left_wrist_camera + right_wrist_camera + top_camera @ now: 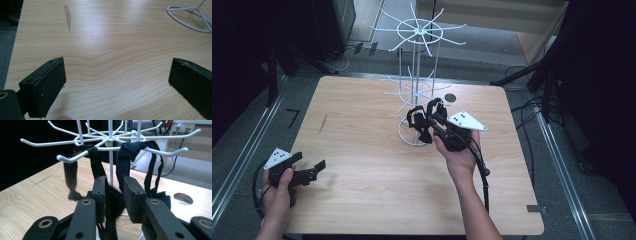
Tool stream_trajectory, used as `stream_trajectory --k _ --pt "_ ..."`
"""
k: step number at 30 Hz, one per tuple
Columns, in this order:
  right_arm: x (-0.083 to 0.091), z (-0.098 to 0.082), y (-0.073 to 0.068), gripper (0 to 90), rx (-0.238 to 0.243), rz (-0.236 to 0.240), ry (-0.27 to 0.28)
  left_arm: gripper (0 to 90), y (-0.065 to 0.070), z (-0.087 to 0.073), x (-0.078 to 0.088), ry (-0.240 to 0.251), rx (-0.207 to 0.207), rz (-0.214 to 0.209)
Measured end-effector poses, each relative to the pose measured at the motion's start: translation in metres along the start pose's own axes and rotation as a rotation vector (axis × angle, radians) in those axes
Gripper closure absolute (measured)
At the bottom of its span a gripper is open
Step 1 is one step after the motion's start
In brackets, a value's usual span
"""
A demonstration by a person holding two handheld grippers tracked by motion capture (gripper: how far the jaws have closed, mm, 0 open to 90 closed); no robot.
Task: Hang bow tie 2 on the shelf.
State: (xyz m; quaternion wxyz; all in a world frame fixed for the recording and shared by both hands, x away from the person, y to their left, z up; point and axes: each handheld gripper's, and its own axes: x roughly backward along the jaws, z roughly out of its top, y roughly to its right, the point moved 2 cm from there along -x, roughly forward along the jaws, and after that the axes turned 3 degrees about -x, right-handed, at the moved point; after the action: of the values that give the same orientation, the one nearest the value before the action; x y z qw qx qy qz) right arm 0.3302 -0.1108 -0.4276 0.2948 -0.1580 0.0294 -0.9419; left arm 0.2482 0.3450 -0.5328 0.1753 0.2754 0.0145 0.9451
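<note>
A white wire display stand with radiating hook arms (416, 85) rises from a ring base toward the far middle of the pale wooden table with rounded corners (362, 165), and it serves here as the landmark. Two dark fabric loops hang from the lower tier of hooks on the stand's near side: one black fabric band (71, 173) draped over a hook to the left of the pole in the right gripper view, and one dark navy fabric band (130, 155) looped over a hook to the right of the pole. The right gripper (113, 195), held in the person's right hand (459, 160), is up against the stand's near right side, its jaws pointing at the pole. Dark cloth lies between its two pads, which stand close together with a narrow gap, so it appears clenched on a hanging strip of the fabric, though which band the strip belongs to is hard to tell. The left gripper (309, 172), in the person's left hand (279, 192), rests well to the near left of the stand by the table's edge; its jaws are spread wide over bare wood, grasping nothing. A small round hole in the tabletop (450, 97) sits just to the far right of the stand.
</note>
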Motion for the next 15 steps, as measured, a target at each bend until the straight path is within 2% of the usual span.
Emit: stream_trajectory --k 9,15 --pt "0.006 -0.007 0.004 69.6 -0.01 -0.01 -0.004 1.7 0.0 0.0 0.0 0.0 0.002 -0.002" --pt "0.013 -0.011 0.008 68.6 0.0 -0.021 0.004 1.6 0.0 0.0 0.0 -0.004 -0.002 0.0"
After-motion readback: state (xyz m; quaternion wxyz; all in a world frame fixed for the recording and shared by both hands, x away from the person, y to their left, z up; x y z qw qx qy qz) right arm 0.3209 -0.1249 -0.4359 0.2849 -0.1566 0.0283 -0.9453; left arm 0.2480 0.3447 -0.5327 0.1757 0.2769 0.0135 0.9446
